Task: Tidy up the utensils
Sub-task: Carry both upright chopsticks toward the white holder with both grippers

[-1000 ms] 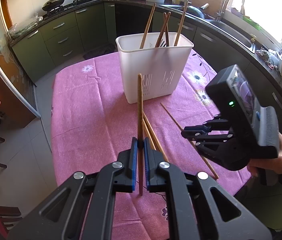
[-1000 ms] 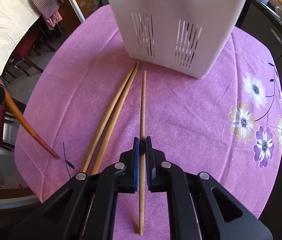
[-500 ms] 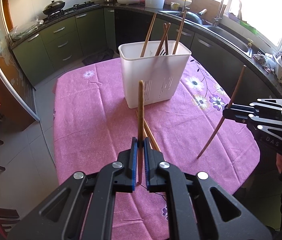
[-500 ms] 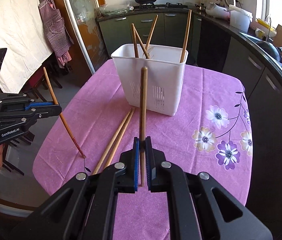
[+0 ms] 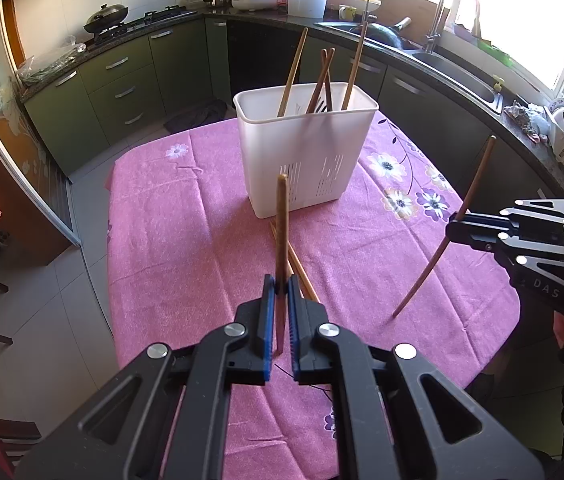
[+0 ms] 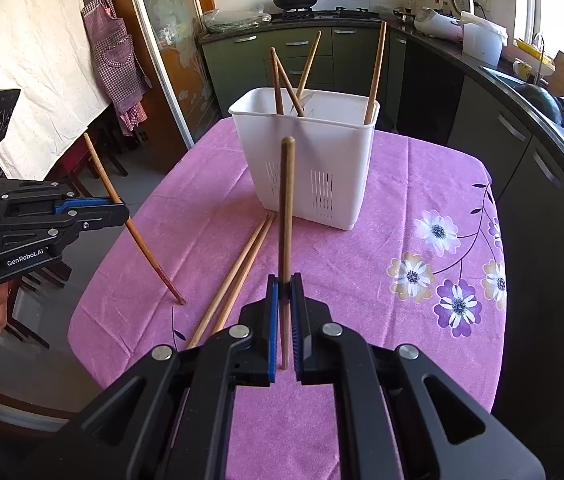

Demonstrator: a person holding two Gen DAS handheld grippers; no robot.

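Left wrist view: white holder [image 5: 307, 156] stands mid-table on the pink floral cloth [image 5: 186, 248], four chopsticks [image 5: 324, 80] leaning inside it. Two loose chopsticks [image 5: 302, 270] lie in front of it, partly hidden behind the left gripper [image 5: 278, 312]. Left gripper: clamped on one chopstick [image 5: 281, 224], held nearly upright above the cloth. At right, the right gripper [image 5: 456, 226] is raised beside the table edge, clamped on a tilted chopstick [image 5: 448, 236]; its lower tip appears just above the cloth, contact uncertain.
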